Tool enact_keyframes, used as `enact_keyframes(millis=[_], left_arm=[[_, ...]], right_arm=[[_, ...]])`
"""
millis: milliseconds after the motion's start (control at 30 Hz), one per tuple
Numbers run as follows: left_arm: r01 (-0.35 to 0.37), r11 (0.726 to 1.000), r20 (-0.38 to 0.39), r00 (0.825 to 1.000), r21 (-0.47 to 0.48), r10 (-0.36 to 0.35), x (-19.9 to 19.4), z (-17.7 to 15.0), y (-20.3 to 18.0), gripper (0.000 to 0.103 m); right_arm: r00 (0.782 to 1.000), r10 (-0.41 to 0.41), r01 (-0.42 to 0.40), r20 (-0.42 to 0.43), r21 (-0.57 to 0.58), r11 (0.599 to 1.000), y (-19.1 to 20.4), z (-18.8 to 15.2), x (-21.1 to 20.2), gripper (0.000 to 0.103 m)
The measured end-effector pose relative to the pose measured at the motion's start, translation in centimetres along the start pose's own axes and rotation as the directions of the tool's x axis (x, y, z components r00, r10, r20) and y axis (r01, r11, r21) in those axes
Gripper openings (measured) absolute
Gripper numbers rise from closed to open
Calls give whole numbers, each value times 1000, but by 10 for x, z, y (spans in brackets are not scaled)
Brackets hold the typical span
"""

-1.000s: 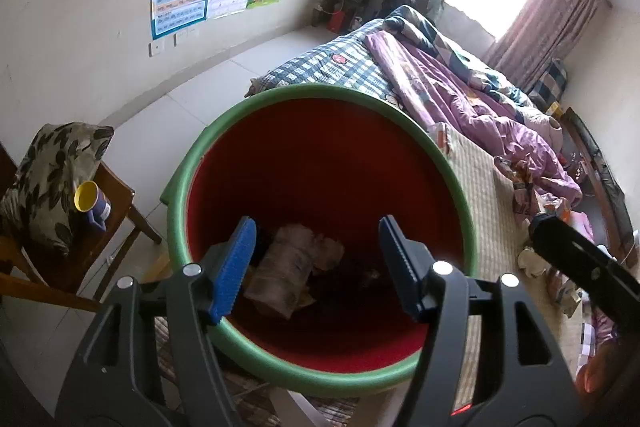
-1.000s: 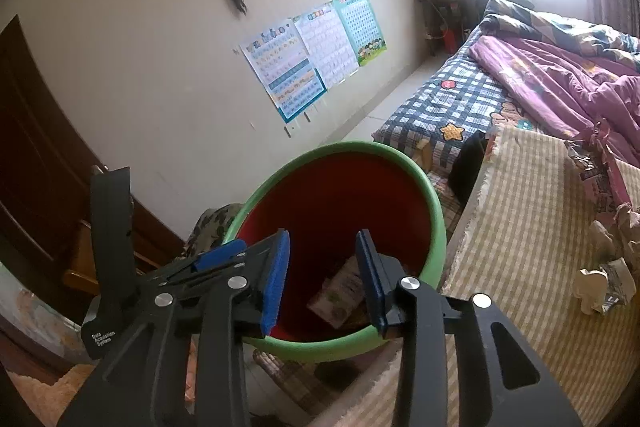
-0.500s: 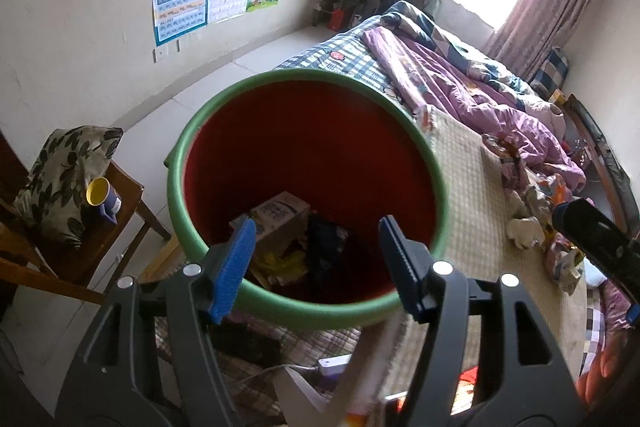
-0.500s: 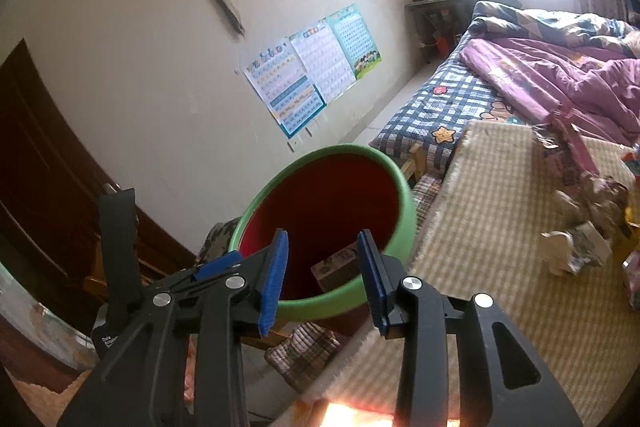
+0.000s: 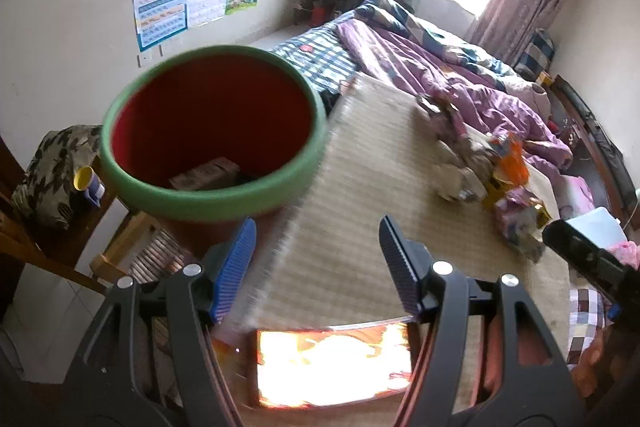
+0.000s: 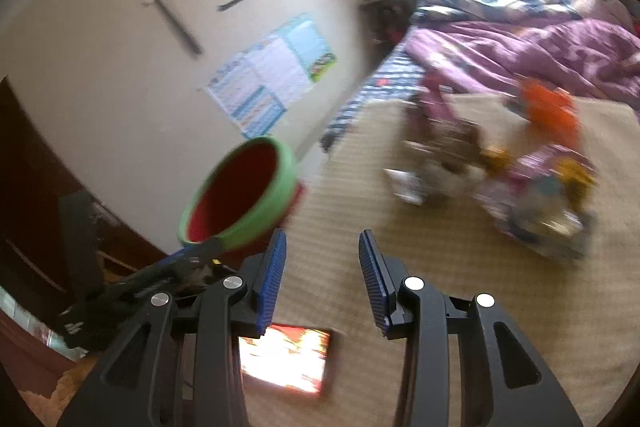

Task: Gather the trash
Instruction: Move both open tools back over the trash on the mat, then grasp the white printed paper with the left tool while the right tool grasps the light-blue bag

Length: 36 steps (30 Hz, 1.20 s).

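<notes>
The trash bin (image 5: 208, 199), red inside with a green rim, stands left of the bed; a carton (image 5: 208, 173) lies in it. In the right wrist view the bin (image 6: 256, 211) is small and to the left. A pile of wrappers and crumpled packets (image 5: 480, 175) lies on the beige checked mat (image 5: 360, 187), blurred in the right wrist view (image 6: 520, 183). My left gripper (image 5: 316, 259) hangs open over the mat's near edge, nothing between its fingers. My right gripper (image 6: 322, 267) is open too, over the mat, short of the pile.
A glossy flat packet (image 5: 332, 363) glares at the mat's near edge, also under the right gripper (image 6: 284, 359). A wooden chair (image 5: 52, 239) with a cushion and a yellow-rimmed cup (image 5: 86, 183) stands left of the bin. A purple quilt (image 5: 460, 83) covers the far bed.
Both grippers have swung right, from above the bin to over the mat. The bin has slid to the left of both views and the trash pile has come closer. Both stay empty.
</notes>
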<state>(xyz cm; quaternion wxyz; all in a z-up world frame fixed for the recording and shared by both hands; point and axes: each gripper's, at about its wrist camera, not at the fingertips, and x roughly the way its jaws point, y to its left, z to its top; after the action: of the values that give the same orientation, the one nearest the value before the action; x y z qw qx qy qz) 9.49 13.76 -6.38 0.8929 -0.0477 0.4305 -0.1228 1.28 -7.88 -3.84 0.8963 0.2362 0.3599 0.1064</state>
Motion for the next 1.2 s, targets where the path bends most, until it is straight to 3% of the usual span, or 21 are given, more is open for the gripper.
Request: enact_keyframes(millis=[167,333,533,667,700,800,933,1200], left_arm=[[4,1000,-10,1000,6,-4,0,-19,-35,61],[3,1000,-26,1000,7,-3,0,-34,-62,61],[-2,1000,-38,999,29,3,6,-31,-85,61],[-1,999,-37,999,41,3,11,-24,-97,61],[-3,999,-39,999,48,5,14,-22,-100,62],[-7,999,-49,999,52,10,23,-17,-104,63],[-9,999,-77,997,47,12,44,-6,-109,63],[-3,999,-126,992,45,9,101,23,-124,63]], right_arm=[[994,-109,107,20,83,991,-74,-4,-32,38],[974,-224,222,12,114,969,-130,1,-38,50],[984,-169,175,-59,121,977,-147,7,-9,60],[979,-176,187,-103,105,977,-150,6,10,62],[978,-179,191,-111,104,976,-152,6,14,61],[975,-171,185,-144,92,978,-157,3,20,38],[980,-122,138,-156,96,986,-160,0,17,31],[986,-34,57,-162,137,989,-160,-15,-11,30]])
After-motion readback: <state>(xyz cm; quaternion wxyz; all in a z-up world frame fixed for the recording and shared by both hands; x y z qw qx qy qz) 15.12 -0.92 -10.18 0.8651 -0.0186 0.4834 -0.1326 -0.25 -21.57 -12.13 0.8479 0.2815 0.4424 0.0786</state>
